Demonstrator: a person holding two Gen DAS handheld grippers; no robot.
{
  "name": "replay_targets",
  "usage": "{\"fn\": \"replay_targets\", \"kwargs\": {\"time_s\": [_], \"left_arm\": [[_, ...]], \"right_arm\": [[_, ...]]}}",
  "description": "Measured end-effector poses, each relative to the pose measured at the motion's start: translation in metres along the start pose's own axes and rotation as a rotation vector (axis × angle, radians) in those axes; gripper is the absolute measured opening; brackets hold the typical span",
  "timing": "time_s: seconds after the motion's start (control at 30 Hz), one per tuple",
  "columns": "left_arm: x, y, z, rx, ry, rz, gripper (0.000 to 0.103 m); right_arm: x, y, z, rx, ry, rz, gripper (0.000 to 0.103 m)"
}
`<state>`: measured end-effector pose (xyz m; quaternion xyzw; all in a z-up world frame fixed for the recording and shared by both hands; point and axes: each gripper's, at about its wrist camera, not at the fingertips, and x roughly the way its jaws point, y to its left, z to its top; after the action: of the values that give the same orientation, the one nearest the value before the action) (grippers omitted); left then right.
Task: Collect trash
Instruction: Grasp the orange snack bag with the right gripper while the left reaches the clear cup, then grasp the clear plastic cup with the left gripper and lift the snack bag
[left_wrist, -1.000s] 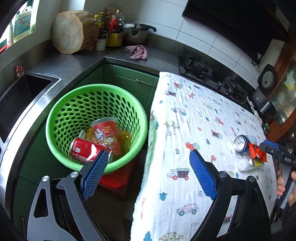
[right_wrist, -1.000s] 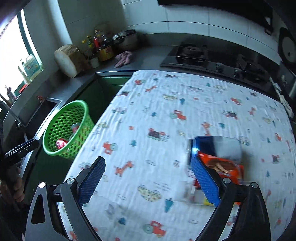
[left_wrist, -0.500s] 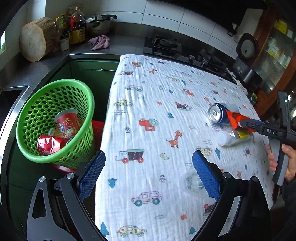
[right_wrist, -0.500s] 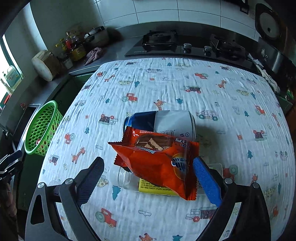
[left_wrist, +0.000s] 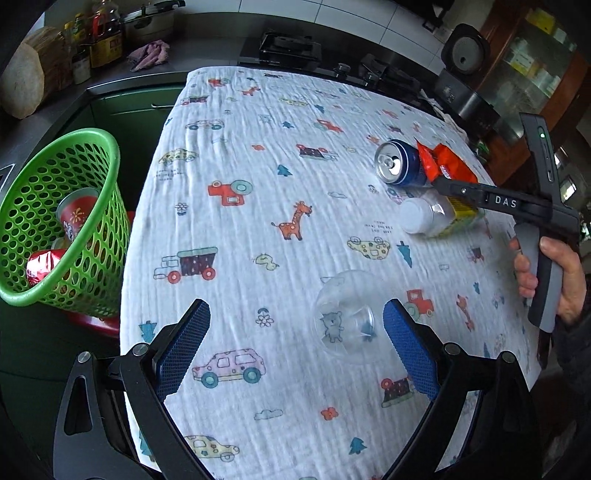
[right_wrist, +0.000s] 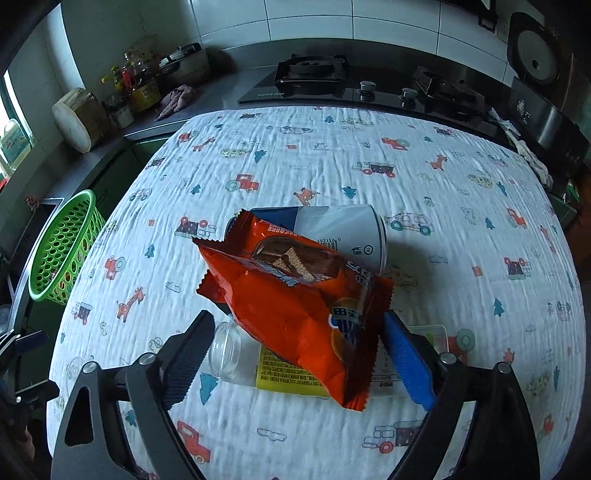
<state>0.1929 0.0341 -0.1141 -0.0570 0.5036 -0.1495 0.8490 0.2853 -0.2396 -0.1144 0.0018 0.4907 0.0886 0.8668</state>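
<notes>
The left black two-finger gripper with blue textured pads (left_wrist: 295, 349) points steeply downward, its jaws spread wide and its pads clear of contact. The right black gripper (right_wrist: 299, 354) is likewise pitched downward; its jaws are closing, with nothing yet pressed between them. A bare hand (left_wrist: 554, 273) grasps the right gripper's grey handle.

Cloth-covered table (left_wrist: 258, 155) — can (left_wrist: 397, 164), bottle (left_wrist: 428, 218), clear cup (left_wrist: 345, 317)
</notes>
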Motion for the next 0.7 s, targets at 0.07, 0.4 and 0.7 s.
{"fn": "replay_targets", "kwargs": {"time_s": [0.07, 0.4, 0.7], "left_arm": [[0.003, -0.006, -0.001, 0.020, 0.010, -0.018, 0.085], [0.023, -0.016, -0.005, 0.040, 0.072, -0.068, 0.041], [0.030, -0.011, -0.007, 0.021, 0.082, -0.076, 0.006]], "right_arm": [[-0.001, 0.000, 0.000, -0.002, 0.001, 0.004, 0.075], [-0.009, 0.003, -0.006, -0.038, -0.021, -0.013, 0.044], [-0.019, 0.005, -0.013, -0.038, -0.046, -0.002, 0.019]]}}
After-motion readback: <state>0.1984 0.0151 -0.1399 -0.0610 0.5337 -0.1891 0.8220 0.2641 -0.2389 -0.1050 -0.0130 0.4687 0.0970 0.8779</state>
